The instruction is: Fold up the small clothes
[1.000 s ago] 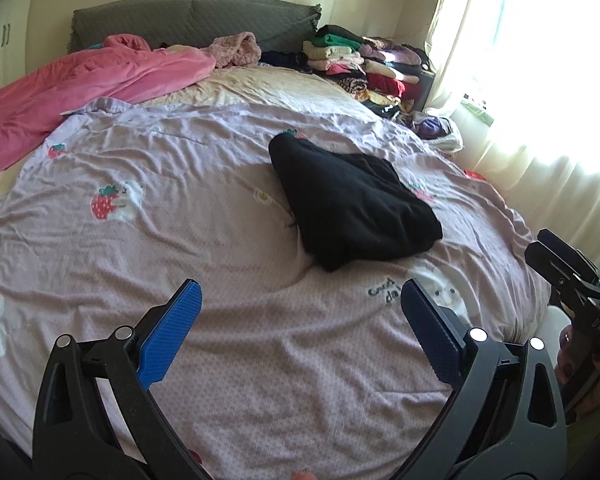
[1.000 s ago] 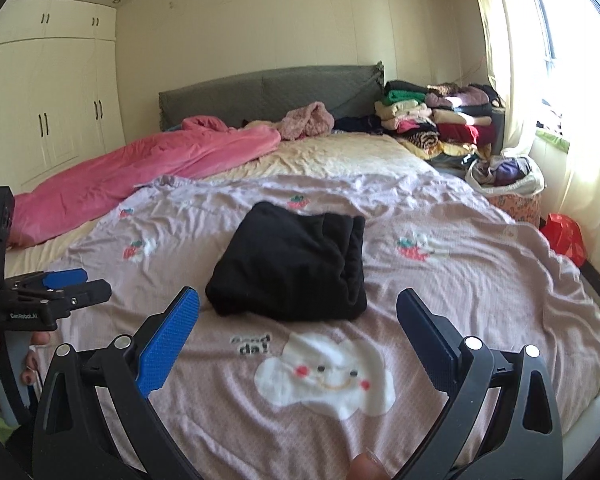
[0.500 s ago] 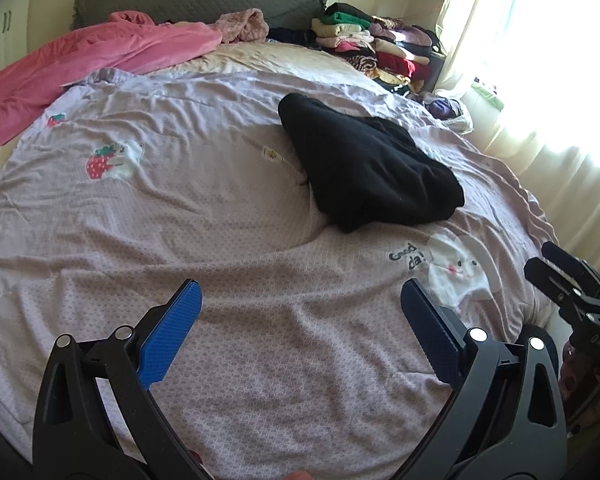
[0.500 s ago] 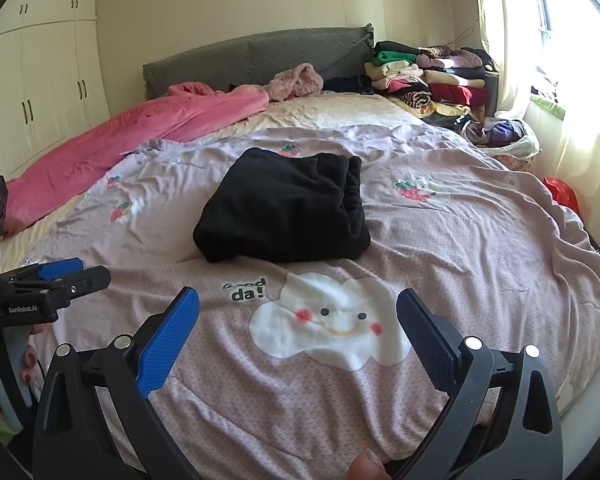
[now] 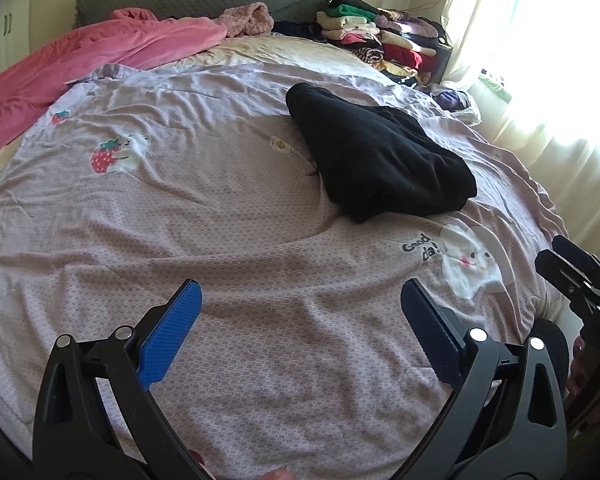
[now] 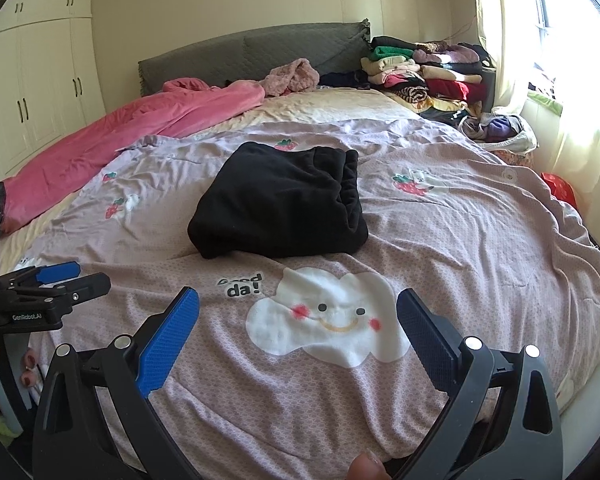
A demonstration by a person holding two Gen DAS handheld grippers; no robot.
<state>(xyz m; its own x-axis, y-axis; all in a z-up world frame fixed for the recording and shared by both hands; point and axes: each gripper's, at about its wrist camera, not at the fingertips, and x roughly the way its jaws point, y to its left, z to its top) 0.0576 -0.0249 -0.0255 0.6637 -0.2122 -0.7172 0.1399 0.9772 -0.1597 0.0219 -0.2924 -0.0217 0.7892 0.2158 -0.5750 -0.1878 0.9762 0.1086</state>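
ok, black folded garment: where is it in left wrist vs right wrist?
Left wrist: black garment sits right of centre, upper half, on the lilac bedspread.
Right wrist: black garment sits near centre, just above the cloud print.
Shared landmark: the "Good da!" cloud print, on the near side of the garment in both views.

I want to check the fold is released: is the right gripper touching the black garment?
Apart. In the right wrist view the right gripper stands open, with bare lilac bedspread and its cloud print between it and the black garment.
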